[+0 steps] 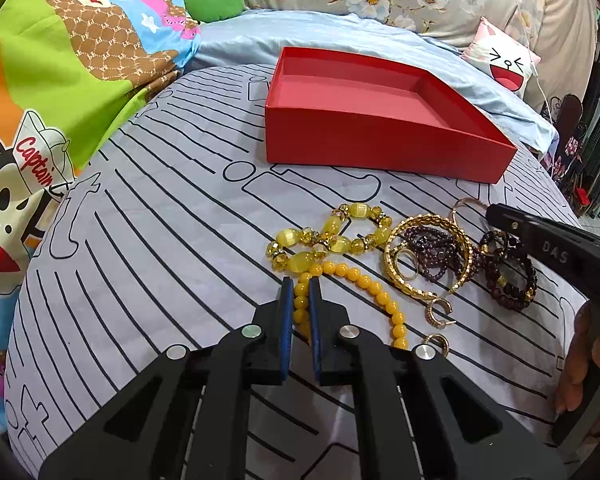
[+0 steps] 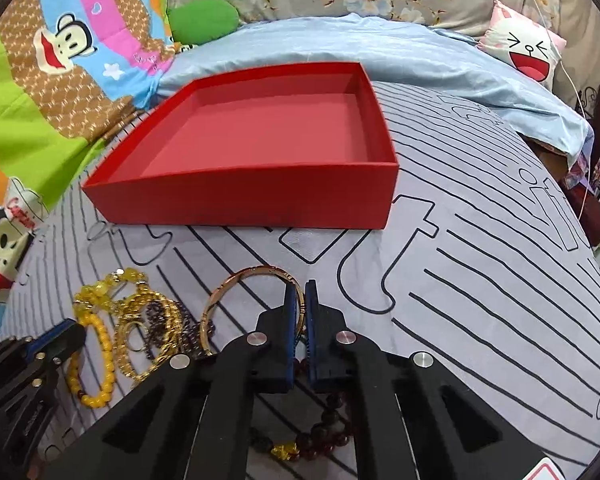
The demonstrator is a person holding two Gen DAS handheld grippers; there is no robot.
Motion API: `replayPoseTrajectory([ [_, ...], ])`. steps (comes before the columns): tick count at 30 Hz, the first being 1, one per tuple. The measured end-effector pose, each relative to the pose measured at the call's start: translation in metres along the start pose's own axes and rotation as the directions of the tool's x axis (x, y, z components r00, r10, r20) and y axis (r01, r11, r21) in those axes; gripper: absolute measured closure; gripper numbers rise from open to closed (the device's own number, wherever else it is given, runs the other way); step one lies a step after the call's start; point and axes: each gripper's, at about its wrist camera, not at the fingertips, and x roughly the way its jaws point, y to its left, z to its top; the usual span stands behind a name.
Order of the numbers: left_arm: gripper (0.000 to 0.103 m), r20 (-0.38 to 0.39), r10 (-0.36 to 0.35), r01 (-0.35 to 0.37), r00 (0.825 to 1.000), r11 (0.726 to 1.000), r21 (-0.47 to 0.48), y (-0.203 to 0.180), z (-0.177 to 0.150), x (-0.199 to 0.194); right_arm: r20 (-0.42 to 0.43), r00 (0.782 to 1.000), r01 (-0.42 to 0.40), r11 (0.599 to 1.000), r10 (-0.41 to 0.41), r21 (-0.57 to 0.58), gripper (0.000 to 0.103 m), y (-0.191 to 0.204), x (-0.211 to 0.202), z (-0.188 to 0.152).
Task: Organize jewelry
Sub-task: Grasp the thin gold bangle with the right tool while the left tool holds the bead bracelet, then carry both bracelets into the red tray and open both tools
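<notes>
Gripping jewelry with both grippers, the red box straight ahead of each.

The right gripper (image 2: 299,304) is clamped on the rim of the thin gold bangle (image 2: 236,280), which lies flat, its loop to the left; the left gripper (image 1: 301,292) pinches the yellow bead bracelet (image 1: 364,288). The red box (image 2: 260,196) lies open beyond, nearer the right gripper and slightly to its left; the other pieces lie on the striped sheet (image 2: 480,280).

Counts — 1 red box (image 1: 380,148), 2 yellow bead bracelets (image 1: 332,236), 1 wide gold bangle (image 1: 428,256), 1 thin gold bangle (image 2: 252,304), 2 small gold hoop earrings (image 1: 438,310) — dark bead strands tangled, count unclear.
</notes>
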Motion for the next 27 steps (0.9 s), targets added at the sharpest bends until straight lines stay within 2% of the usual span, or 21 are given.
replayPoseTrajectory([
  [4, 0.096, -0.004, -0.015, 0.014, 1.0, 1.0, -0.01, 0.002, 0.001, -0.01, 0.021, 1.0, -0.021, 1.0, 0.021, 0.02, 0.099, -0.005, -0.019, 0.003],
  [14, 0.096, 0.049, -0.082, 0.082, 0.995, 0.997, -0.003, -0.001, 0.023, -0.055, 0.07, 0.996, -0.055, 0.998, 0.053, 0.023, 0.099, -0.009, -0.056, 0.014],
  [21, 0.096, 0.124, -0.123, 0.115, 0.985, 0.991, 0.065, -0.015, 0.073, -0.075, 0.097, 0.992, -0.086, 0.996, 0.085, 0.008, 0.099, -0.012, -0.06, 0.046],
  [27, 0.096, 0.211, -0.178, 0.152, 0.961, 0.979, 0.134, -0.031, 0.147, -0.062, 0.117, 0.985, -0.127, 0.992, 0.125, 0.009, 0.098, -0.017, -0.035, 0.114],
])
